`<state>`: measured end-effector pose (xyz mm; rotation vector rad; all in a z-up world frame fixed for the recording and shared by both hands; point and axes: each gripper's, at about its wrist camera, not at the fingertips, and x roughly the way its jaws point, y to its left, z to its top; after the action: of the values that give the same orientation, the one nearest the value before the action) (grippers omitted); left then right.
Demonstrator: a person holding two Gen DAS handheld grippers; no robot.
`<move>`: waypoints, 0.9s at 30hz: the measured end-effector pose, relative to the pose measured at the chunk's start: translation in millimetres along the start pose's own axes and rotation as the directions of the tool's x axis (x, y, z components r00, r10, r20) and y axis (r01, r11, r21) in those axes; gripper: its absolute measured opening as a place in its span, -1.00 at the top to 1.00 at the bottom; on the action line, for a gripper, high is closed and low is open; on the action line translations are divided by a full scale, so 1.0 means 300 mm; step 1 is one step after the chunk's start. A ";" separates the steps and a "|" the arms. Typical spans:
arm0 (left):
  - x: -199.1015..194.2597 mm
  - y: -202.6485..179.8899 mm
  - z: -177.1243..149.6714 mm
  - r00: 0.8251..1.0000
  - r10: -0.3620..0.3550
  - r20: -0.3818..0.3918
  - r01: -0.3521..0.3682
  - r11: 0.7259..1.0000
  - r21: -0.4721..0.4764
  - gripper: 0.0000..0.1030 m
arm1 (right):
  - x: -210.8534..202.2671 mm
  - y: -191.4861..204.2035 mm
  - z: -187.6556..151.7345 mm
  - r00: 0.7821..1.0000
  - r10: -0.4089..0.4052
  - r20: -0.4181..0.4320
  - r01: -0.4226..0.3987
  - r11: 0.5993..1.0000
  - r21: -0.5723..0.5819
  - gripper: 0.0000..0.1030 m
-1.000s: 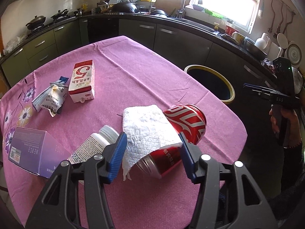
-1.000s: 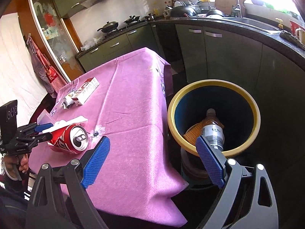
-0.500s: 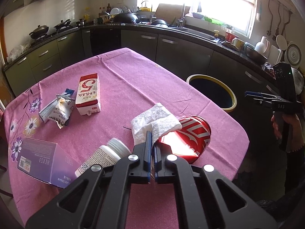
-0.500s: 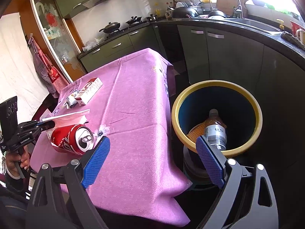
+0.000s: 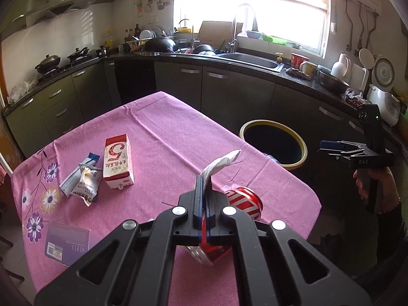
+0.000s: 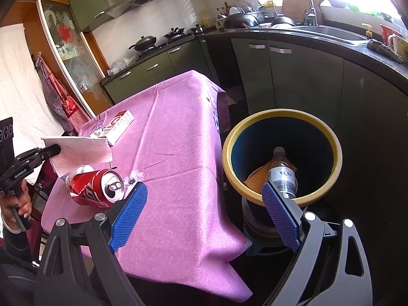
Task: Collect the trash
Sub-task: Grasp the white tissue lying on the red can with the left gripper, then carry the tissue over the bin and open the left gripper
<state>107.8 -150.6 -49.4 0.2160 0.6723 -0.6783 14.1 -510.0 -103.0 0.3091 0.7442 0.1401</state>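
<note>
Holding the paper towel (image 5: 220, 162) tight, the left gripper (image 5: 204, 199) is pinched closed; the right gripper (image 6: 204, 214) gapes wide. One bottle (image 6: 283, 172) sits in the bin (image 6: 329, 140); can (image 6: 95, 187), carton (image 5: 117, 160) and wrappers (image 5: 81, 181) wait at left.

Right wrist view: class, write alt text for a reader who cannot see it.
The open right gripper hangs beside a pink-clothed table, over a yellow-rimmed bin holding a plastic bottle. At left, the left gripper holds a paper towel above a red soda can lying on the cloth.
</note>
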 end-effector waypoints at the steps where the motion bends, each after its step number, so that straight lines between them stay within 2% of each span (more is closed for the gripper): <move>1: 0.001 -0.009 0.017 1.000 -0.008 0.004 0.008 1.000 0.006 0.98 | -0.007 -0.008 -0.004 1.000 -0.003 0.004 0.003 1.000 0.005 -0.75; 7: 0.039 -0.114 0.138 0.998 -0.060 0.018 0.059 0.995 0.086 0.98 | -0.068 -0.086 -0.030 0.999 -0.034 0.041 0.031 0.998 0.057 -0.75; 13: 0.146 -0.279 0.280 0.989 -0.145 -0.003 0.144 0.976 0.163 0.98 | -0.147 -0.195 -0.087 0.994 -0.079 0.073 0.069 0.989 0.134 -0.76; 16: 0.233 -0.382 0.341 0.981 -0.192 -0.036 0.195 0.962 0.190 0.98 | -0.187 -0.254 -0.124 0.991 -0.102 0.089 0.085 0.980 0.180 -0.76; 20: 0.390 -0.510 0.388 0.975 -0.203 -0.090 0.218 0.954 0.207 0.98 | -0.233 -0.327 -0.175 0.987 -0.122 0.109 0.094 0.967 0.238 -0.76; 23: 0.525 -0.595 0.397 0.969 -0.202 -0.142 0.228 0.953 0.198 0.98 | -0.254 -0.371 -0.206 0.985 -0.129 0.115 0.094 0.959 0.268 -0.76; 27: 0.705 -0.695 0.385 0.967 -0.167 -0.190 0.206 0.957 0.207 0.98 | -0.273 -0.415 -0.234 0.984 -0.132 0.123 0.091 0.951 0.295 -0.76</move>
<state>154.4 -463.2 -89.6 0.4274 0.7866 -0.9274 -91.6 -630.9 -139.3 0.5485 0.6390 -0.0995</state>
